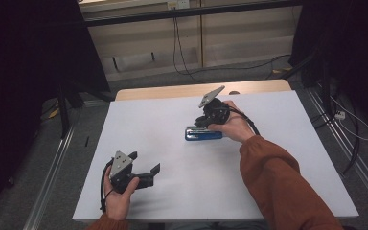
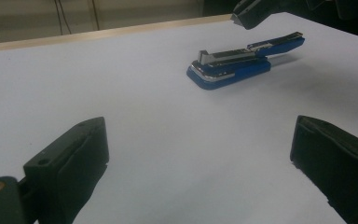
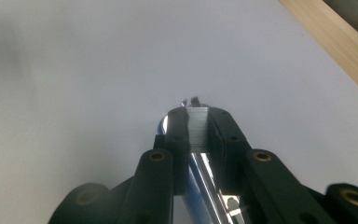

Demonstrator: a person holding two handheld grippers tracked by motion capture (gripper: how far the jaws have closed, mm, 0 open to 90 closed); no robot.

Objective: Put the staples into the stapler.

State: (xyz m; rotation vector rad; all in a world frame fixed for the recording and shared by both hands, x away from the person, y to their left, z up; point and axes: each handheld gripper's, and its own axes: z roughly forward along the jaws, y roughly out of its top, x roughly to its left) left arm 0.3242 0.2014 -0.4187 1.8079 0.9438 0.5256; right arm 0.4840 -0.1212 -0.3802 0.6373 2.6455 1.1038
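I see a white table (image 1: 172,191) in the middle of the frame, with a light wood strip (image 1: 172,91) along its far edge. Under it is grey carpet floor (image 1: 38,167), and at the top a pale wall (image 1: 249,38) with black cables (image 1: 177,43) hanging down. Dark curtains (image 1: 24,57) fill the upper left and upper right, and the room looks dim.

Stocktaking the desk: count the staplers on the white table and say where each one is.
1. The blue stapler lies right of the table's middle, toward the far edge; the right gripper has its jaws shut on a block of staples above it.
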